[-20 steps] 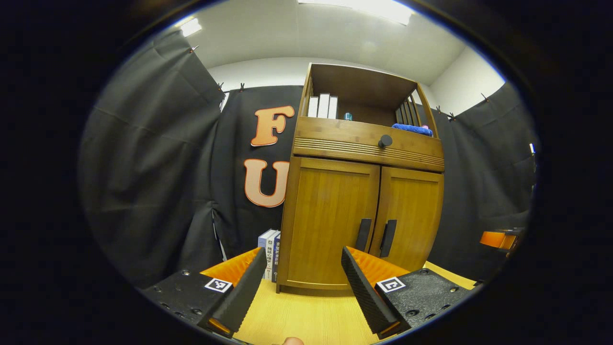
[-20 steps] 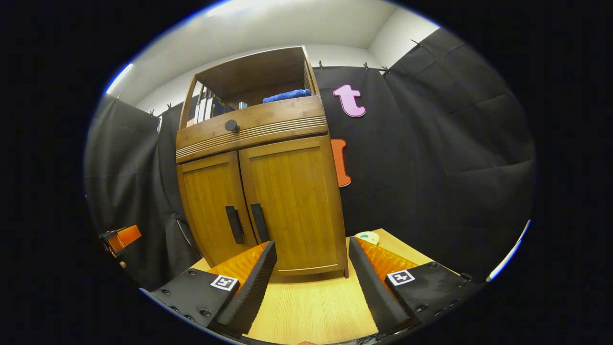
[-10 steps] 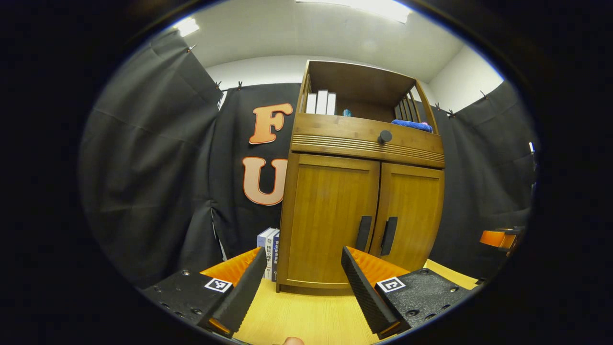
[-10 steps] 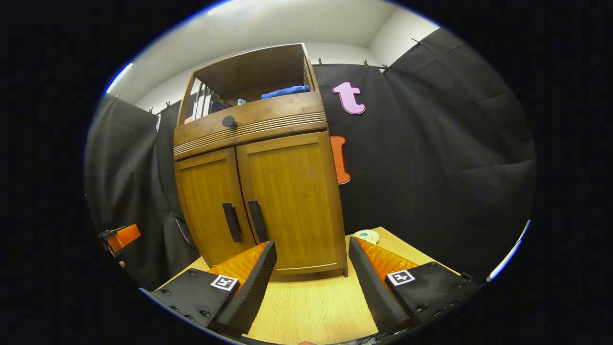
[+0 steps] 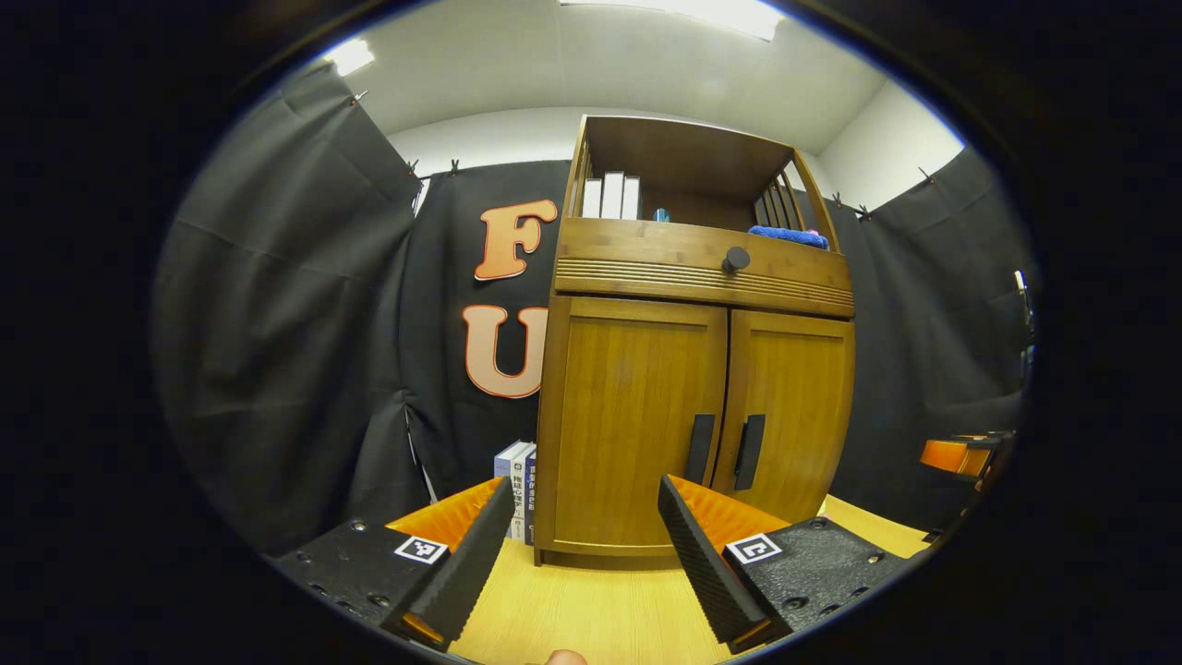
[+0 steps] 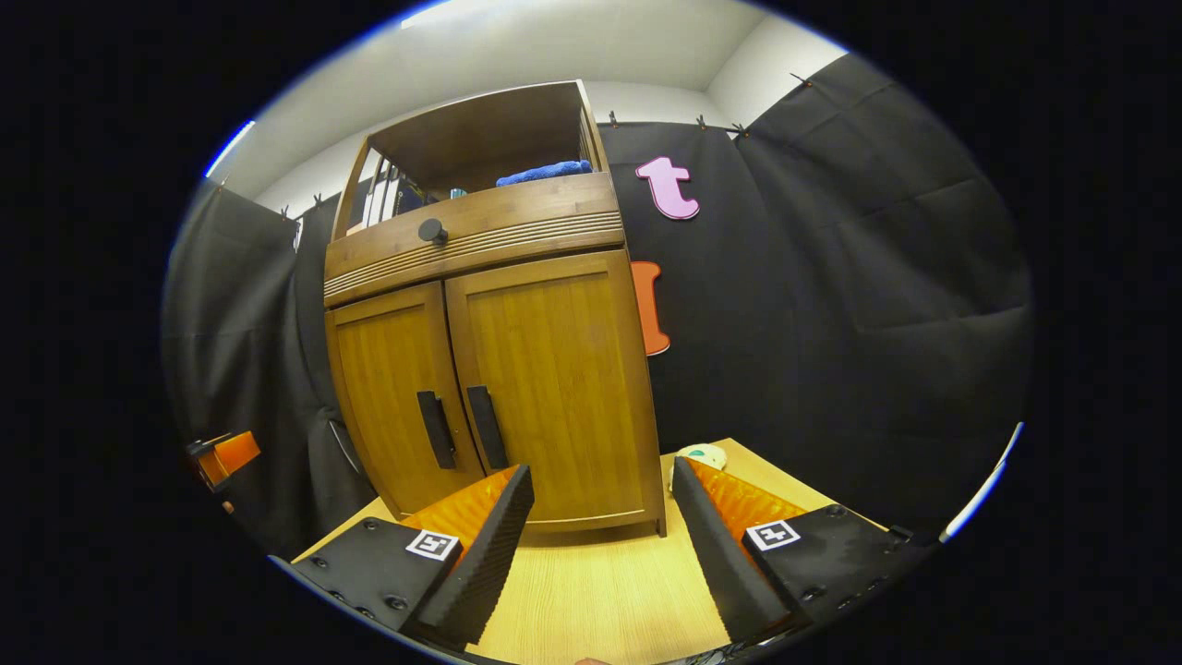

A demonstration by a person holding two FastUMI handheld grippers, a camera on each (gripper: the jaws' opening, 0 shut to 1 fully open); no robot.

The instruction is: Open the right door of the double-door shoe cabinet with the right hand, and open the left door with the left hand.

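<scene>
Wooden tabletop (image 6: 600, 591), shoe cabinet (image 6: 517, 369) beyond hand-held gripper (image 6: 600, 545)

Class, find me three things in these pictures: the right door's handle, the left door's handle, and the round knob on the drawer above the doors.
right door handle (image 6: 486, 427), right gripper view, middle of the black bar.
left door handle (image 5: 699, 448), left gripper view, middle of the black bar.
drawer knob (image 5: 735, 259), left gripper view, its round face.

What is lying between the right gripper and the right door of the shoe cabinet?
In the right gripper view, only bare wooden tabletop lies between the right gripper and the right door. A small pale object sits off to the side.
</scene>
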